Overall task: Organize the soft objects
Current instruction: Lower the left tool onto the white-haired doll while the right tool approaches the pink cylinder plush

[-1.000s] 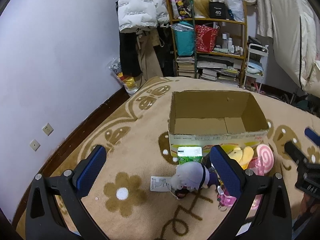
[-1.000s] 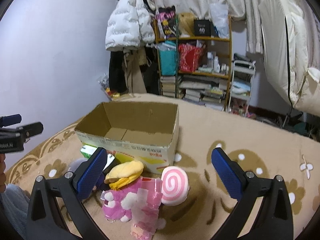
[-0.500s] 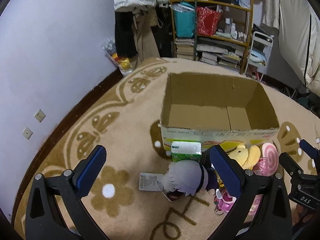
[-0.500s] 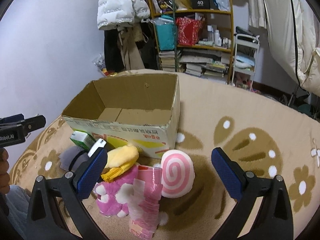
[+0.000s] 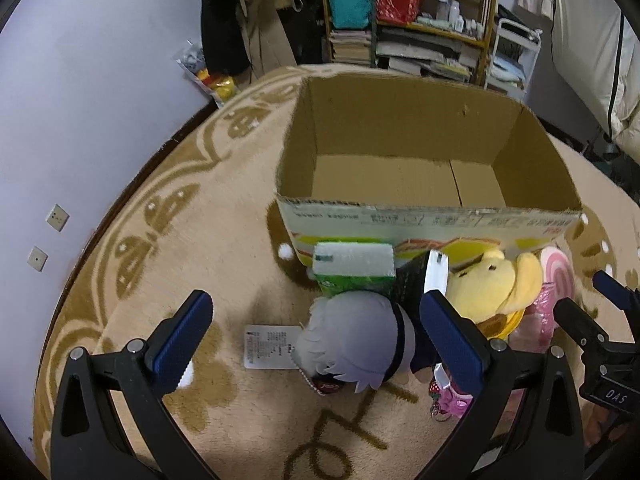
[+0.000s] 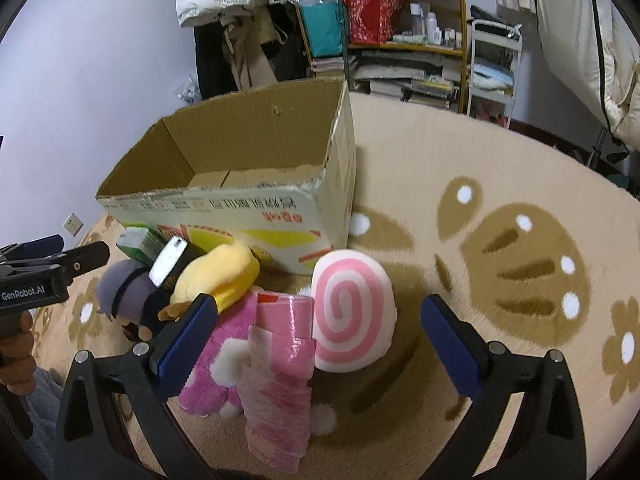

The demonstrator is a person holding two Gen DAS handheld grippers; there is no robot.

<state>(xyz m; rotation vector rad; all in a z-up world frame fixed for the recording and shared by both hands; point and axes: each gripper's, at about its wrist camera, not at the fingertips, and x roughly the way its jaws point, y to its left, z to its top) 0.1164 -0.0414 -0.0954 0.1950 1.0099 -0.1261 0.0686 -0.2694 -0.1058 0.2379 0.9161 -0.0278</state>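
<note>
Hovering both grippers over the toy pile at the near wall of the cardboard box point(image 5: 430, 216), nothing picked yet, so I read this as the approach for the first grab; the box looks empty from both views. Left gripper point(image 5: 316, 338) has its jaws wide apart and holds nothing; the grey-haired plush doll point(image 5: 356, 350) sits between its fingers, nearer the right finger and, as far as I can tell, not touching either. Right gripper point(image 6: 314, 342) is equally wide and empty, with the pink swirl cushion point(image 6: 352, 314) and a pink wrapped pack point(image 6: 282, 380) between its fingers on the rug point(image 6: 520, 184). Doll lies on its side, long axis running left-right in the left wrist view, head toward the left, dark body toward the right and tucked under the yellow plush point(image 5: 486, 284); its paper tag point(image 5: 268, 346) trails left off the head. Green tissue pack point(image 5: 352, 270) sits just beyond it, against the box wall. Swirl cushion is leaning on its edge with the spiral face toward the near side, touching the box's near right corner. Pink plush point(image 6: 216, 372) is under the left finger of the right gripper. My guess for the next move: drop the left gripper, shift it slightly right to centre on the doll's head, close across the short axis, lift clear of the yellow plush, then carry it over the near wall. Risk: the tag chain snags or the yellow plush drags along.
</note>
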